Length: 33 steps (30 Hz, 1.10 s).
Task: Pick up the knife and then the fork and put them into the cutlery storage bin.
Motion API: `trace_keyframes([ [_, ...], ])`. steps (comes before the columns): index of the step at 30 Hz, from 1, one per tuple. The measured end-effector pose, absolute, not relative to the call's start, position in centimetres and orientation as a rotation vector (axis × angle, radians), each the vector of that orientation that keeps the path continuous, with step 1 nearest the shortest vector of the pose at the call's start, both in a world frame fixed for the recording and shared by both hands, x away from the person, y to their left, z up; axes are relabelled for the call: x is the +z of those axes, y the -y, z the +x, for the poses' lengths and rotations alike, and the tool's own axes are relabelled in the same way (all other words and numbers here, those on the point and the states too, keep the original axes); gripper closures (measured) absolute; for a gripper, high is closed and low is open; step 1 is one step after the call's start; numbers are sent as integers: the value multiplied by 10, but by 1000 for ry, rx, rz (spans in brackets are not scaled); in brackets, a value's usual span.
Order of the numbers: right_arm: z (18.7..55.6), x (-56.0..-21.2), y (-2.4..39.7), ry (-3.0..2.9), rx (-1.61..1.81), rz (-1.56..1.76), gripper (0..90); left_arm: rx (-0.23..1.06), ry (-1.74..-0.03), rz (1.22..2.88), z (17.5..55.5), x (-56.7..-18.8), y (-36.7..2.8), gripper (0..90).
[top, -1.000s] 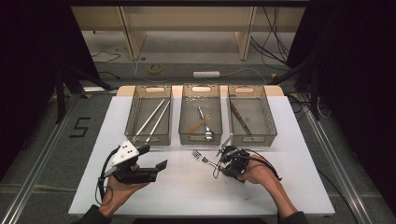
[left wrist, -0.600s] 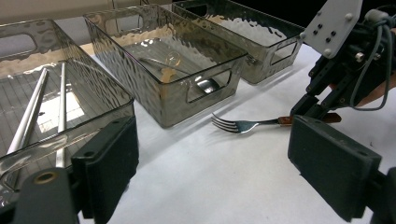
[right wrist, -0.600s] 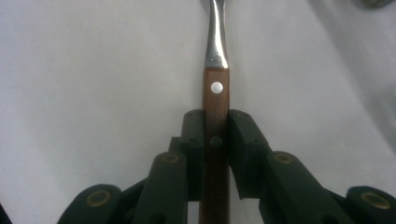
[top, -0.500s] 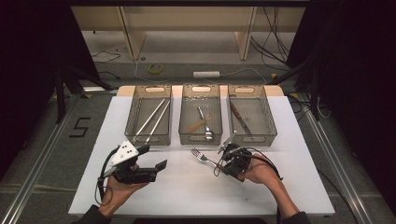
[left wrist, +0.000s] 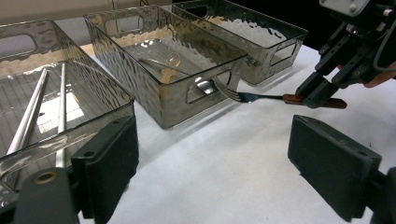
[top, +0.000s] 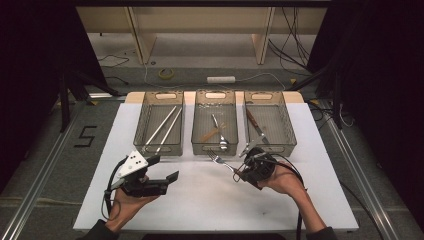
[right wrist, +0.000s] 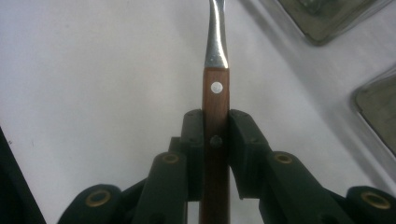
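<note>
Now my right gripper (top: 243, 169) pinches the fork (top: 223, 162) by its wooden handle, lifted just off the table (top: 200, 205) before the middle bin (top: 215, 145); my left gripper (top: 159, 176) hangs spread. Next, I judge, a carry into the proper bin.

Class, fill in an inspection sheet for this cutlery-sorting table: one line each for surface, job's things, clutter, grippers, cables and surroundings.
Surface: white table top, bare in front of the bins.
Job's things: fork with wooden handle, held above the surface, tines near the middle bin; left bin holds two metal chopsticks; middle bin holds spoons; right bin holds a knife.
Clutter: nothing seen.
Grippers: right gripper shut on the fork's handle; left gripper open, holding nothing.
Cables: one trails from each gripper; more lie on the floor beyond.
Surroundings: dark curtains at the sides, wooden panels, a power strip and a tape roll on the floor.
</note>
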State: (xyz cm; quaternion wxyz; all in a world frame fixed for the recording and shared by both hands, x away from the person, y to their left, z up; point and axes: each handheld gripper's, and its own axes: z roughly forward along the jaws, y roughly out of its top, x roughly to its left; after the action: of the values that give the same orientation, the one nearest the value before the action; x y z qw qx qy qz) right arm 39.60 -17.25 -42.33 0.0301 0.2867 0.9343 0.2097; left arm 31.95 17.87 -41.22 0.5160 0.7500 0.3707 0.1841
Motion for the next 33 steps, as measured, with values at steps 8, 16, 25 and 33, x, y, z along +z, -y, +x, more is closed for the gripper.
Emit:
trace_keyframes([
  [8, 399, -412, 184, -2831, 735, 902, 774, 442, -894, 1797, 320, -413, -178, 160],
  [16, 405, -400, 197, -2776, 814, 936, 774, 442, -896, 1796, 320, -413, -178, 160],
  [25, 415, -383, 207, -2689, 894, 975, 774, 444, -893, 1802, 320, -413, -176, 160],
  [33, 436, -370, 211, -2615, 943, 1045, 774, 445, -897, 1794, 321, -413, -178, 160],
])
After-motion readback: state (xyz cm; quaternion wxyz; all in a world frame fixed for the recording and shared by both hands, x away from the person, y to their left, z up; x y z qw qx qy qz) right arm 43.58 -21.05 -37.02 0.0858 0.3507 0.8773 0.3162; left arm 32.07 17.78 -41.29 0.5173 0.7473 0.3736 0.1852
